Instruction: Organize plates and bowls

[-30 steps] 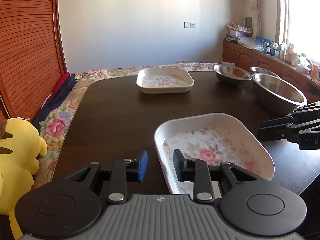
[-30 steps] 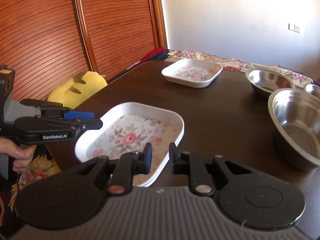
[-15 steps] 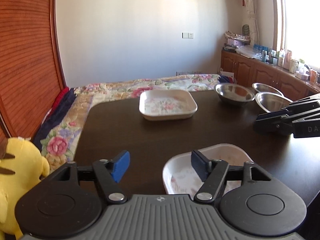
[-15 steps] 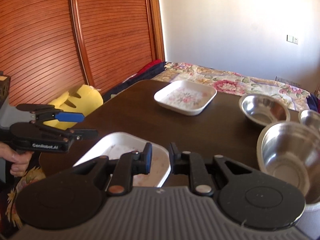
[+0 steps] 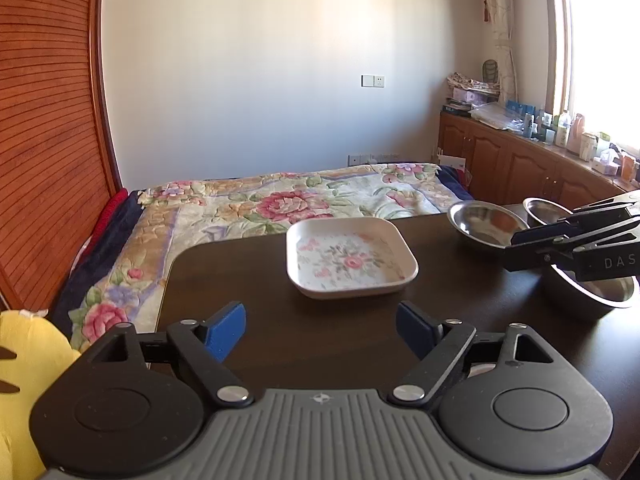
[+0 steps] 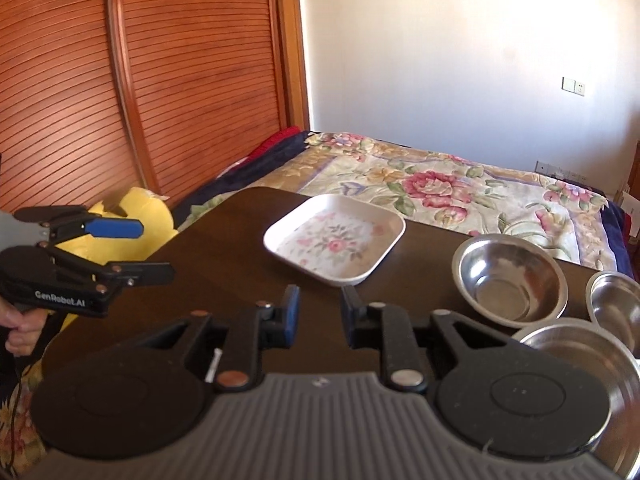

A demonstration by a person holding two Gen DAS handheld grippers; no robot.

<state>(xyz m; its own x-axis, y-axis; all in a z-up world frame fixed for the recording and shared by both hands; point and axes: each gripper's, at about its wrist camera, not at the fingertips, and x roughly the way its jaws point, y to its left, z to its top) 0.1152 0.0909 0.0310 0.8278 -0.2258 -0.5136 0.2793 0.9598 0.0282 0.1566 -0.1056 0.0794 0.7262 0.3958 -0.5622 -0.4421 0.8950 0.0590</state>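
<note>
Now both claws are empty and hang above the near part of the dark bench (image 5: 248, 264), so the step in hand looks like reaching for the next piece to gather. The left claw (image 5: 322, 332) has just been opening and stands spread wide with nothing between its blue pads; the right claw (image 6: 318, 316) has just been opening too, but only to a narrow gap, and it pinches nothing. The likeliest target is the floral plate (image 5: 350, 258), a white square dish with a raised rim that lies flat on the bench ahead of the left claw and a little to its right, well apart from the pads. To do this well, the left claw would do best to come in low and take the near rim between its pads, one pad over the lip and one under, since the dish is too broad to span. In the right wrist view the same floral plate (image 6: 334, 238) sits just beyond the right claw, slightly left of centre. Three steel bowls lie to the right: a middle bowl (image 6: 510, 280), a small bowl (image 6: 614, 302) behind it, and a large bowl (image 6: 584, 364) nearest, beside the right claw. A slippery rim is the main risk, so a firm, square pinch matters
</note>
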